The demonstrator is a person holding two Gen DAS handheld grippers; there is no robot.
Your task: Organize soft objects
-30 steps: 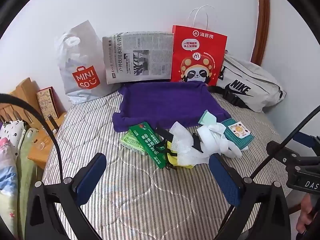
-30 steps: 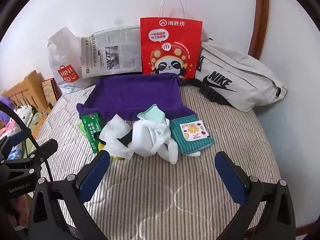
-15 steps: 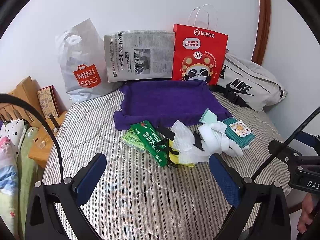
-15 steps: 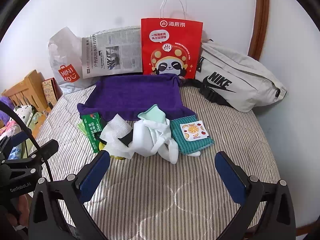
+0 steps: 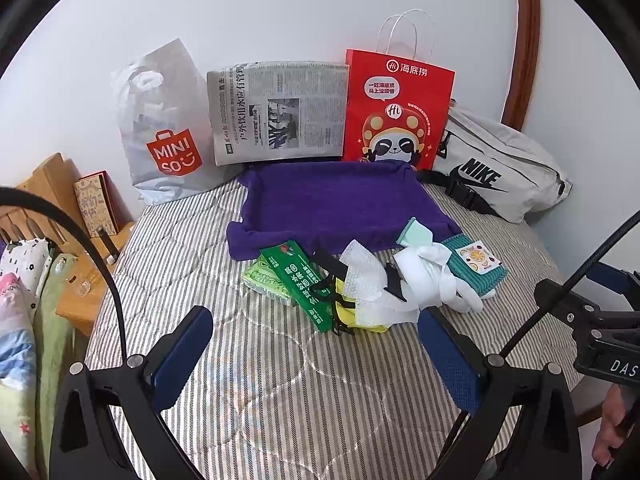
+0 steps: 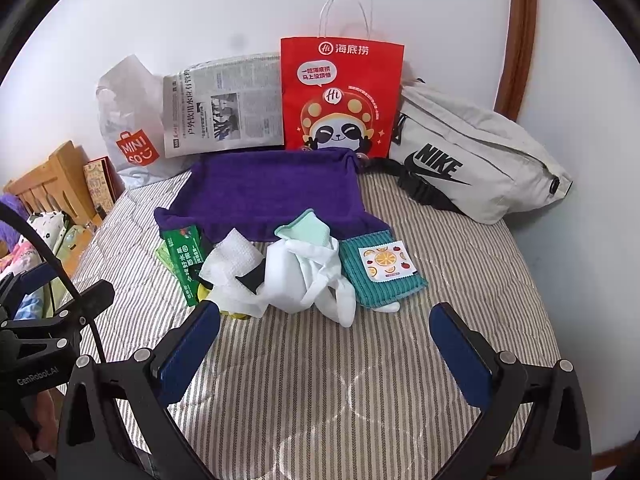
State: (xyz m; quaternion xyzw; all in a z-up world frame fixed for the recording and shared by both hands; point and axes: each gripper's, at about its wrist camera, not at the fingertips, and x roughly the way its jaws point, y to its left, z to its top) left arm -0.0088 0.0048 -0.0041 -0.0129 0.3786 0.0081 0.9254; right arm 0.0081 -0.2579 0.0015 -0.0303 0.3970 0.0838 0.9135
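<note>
- Progress: none visible; purple towel tray (image 6: 272,192) at frame centre holding nothing.
- Soft items (image 6: 296,272) heaped just below tray, on striped bedding (image 6: 320,380); black scrap among them, possibly a strap.
- Left gripper (image 5: 316,356) and right gripper (image 6: 324,344) spread wide, grasping nothing, low in frame.

A yellow item (image 5: 362,318) lies mostly buried under white wrap (image 5: 370,280) (its kind unreadable); newspaper (image 6: 224,106) print too small.
</note>
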